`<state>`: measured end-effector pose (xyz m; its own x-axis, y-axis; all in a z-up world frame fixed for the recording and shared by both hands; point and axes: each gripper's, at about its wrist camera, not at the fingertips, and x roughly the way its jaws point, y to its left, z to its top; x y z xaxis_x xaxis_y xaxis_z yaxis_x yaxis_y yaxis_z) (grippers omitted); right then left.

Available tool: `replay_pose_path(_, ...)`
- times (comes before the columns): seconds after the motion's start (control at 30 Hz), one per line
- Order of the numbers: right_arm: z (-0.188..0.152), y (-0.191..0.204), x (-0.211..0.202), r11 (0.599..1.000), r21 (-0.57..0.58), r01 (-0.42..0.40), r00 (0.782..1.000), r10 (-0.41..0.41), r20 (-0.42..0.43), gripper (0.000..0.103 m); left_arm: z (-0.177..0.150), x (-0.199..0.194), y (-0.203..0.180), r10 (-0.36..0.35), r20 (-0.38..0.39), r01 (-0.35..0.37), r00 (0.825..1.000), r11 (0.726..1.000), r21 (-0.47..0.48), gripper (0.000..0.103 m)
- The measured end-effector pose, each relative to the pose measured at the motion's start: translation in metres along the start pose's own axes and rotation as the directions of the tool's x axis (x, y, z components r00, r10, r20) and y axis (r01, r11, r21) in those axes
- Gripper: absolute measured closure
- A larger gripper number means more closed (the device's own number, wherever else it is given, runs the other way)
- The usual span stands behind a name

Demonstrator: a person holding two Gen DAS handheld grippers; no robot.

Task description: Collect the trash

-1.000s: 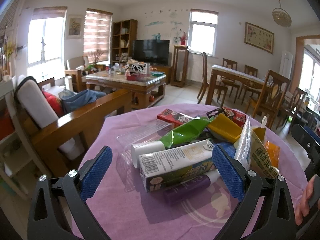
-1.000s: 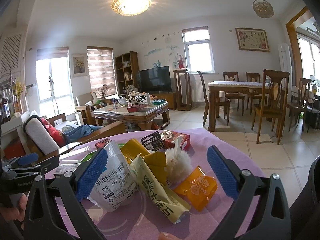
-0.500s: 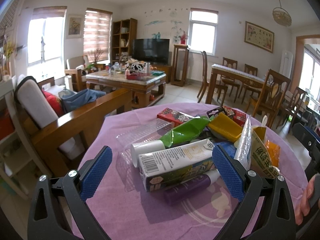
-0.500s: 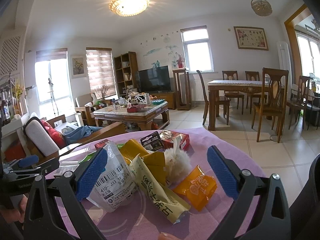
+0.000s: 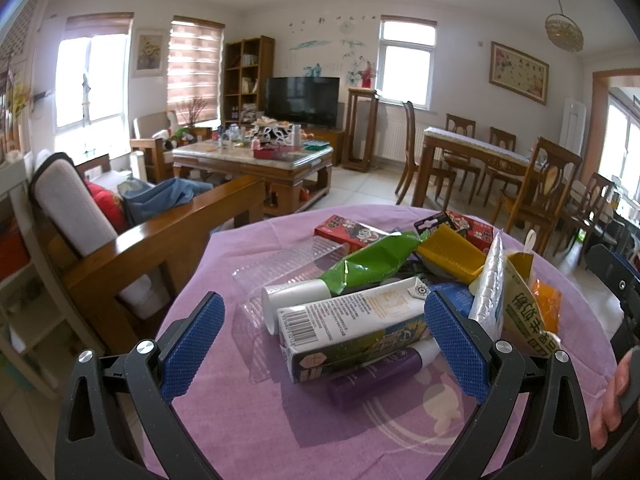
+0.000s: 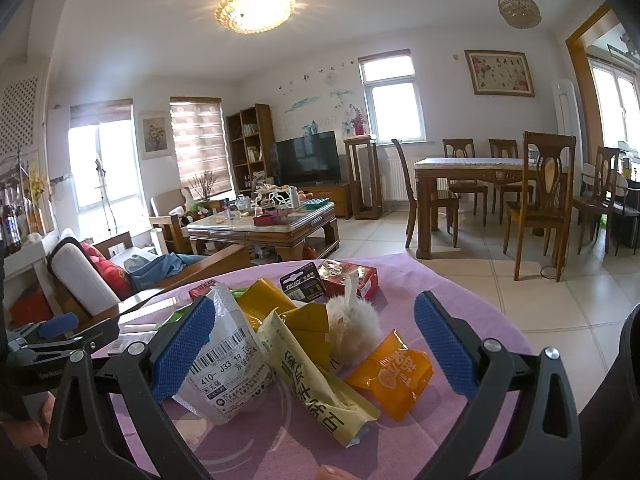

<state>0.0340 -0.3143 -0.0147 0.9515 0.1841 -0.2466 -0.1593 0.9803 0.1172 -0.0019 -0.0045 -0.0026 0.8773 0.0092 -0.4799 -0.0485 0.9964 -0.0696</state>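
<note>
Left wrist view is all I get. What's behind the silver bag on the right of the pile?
Observer: A fluffy white item, resting against the yellow carton.
Operator: Right gripper state?
Observer: The right gripper has its jaws wide open and grips nothing.
Operator: Anything on that silver bag?
Observer: The silver bag has a barcode label facing the right camera.

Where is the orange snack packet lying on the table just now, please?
In the right wrist view the orange snack packet lies on the purple tablecloth, right of centre between the open fingers, just right of the white fluffy toy.
</note>
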Motion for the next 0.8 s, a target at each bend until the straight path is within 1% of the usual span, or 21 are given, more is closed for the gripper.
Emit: replay_pose_path(0.8, 0.0013, -0.0034, -0.0002, 1.0, 0.01, 0.001, 1.0, -0.001, 0.001, 0.004, 0.0004, 0.0005, -0.001, 0.001, -0.003, -0.001, 1.0, 1.0, 0.002, 0.004)
